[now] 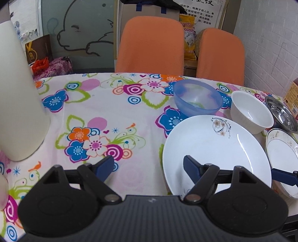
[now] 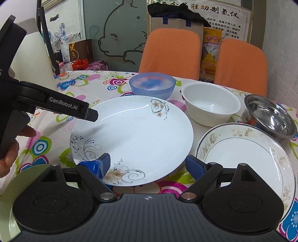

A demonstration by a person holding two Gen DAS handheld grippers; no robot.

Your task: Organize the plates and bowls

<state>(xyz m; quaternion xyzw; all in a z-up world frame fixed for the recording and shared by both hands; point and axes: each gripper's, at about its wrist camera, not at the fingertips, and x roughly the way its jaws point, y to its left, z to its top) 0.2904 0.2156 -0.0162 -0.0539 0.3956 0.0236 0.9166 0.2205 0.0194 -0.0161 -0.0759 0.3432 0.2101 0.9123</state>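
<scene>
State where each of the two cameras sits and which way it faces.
Left wrist: rides the left gripper, facing across the floral table toward orange chairs; its open blue fingers show, large white plate to the right.
Right wrist: rides the right gripper, open, straddling that plate's near rim; left gripper and a hand show at left.
Shared: plate, blue bowl, white bowl, steel bowl.

Two orange fabric-covered chair backs [image 2: 170, 51] [image 2: 242, 65] stand at the far side of the floral-clothed table [image 1: 104, 115]. Behind: frosted glass panel with cartoon outline [image 2: 113, 35], white brick-textured wall [image 1: 270, 42] at right, printed Chinese poster [image 2: 221, 14].
</scene>
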